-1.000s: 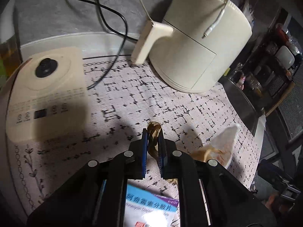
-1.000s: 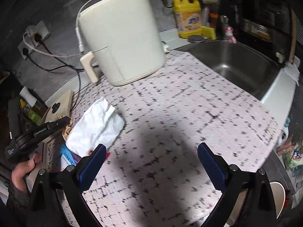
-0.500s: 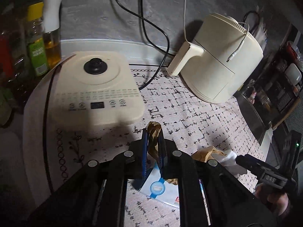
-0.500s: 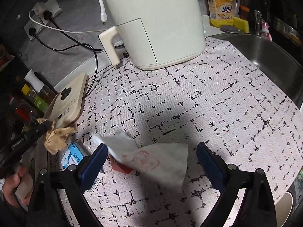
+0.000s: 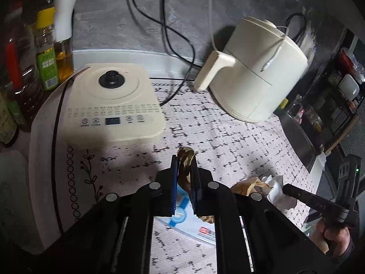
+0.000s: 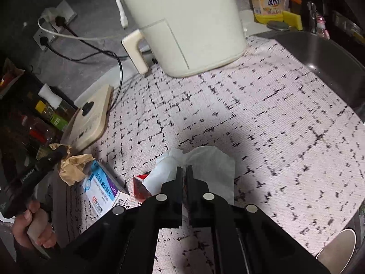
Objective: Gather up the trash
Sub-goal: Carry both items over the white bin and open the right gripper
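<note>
Now both grippers clamp trash — brown paper (image 5: 185, 159), white tissue (image 6: 212, 159).

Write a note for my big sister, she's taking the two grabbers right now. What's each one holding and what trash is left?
Left tongs: shut on the crumpled brown paper, held above the mat.
Right tongs: shut on the white tissue, which looks to be low over the patterned mat.
Still lying on the mat: the blue-and-white medicine box and a small red packet, partly under the tissue.
Done: two pieces picked up. Left: drop both in a bin (none in view), then get the box and red packet.
</note>
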Motion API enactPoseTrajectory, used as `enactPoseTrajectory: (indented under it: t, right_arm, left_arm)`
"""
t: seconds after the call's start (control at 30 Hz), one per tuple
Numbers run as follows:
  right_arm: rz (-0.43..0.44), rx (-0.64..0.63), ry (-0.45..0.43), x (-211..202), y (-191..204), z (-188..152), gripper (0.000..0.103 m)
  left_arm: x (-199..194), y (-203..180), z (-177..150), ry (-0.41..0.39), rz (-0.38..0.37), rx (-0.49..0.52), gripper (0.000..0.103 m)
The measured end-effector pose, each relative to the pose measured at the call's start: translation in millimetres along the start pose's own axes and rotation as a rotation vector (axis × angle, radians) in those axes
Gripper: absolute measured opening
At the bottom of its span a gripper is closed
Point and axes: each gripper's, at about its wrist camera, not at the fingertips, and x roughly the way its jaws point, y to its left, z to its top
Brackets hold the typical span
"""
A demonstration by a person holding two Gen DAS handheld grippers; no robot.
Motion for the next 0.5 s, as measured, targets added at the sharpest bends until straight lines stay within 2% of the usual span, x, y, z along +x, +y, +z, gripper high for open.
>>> enactPoseTrajectory:
  t: [0.27, 0.5]
  right_arm:
    - [-0.006, 0.025, -0.099, -57, -27, -11, 0.004]
    - [-0.055, 0.097, -0.134, -107, -86, -39, 0.004]
  left_arm:
    - [-4, -56, -7, -0.011, -0.062, 0.074, 0.01]
    - [4, -128, -34, 0.031, -0.132, 0.145, 0.01]
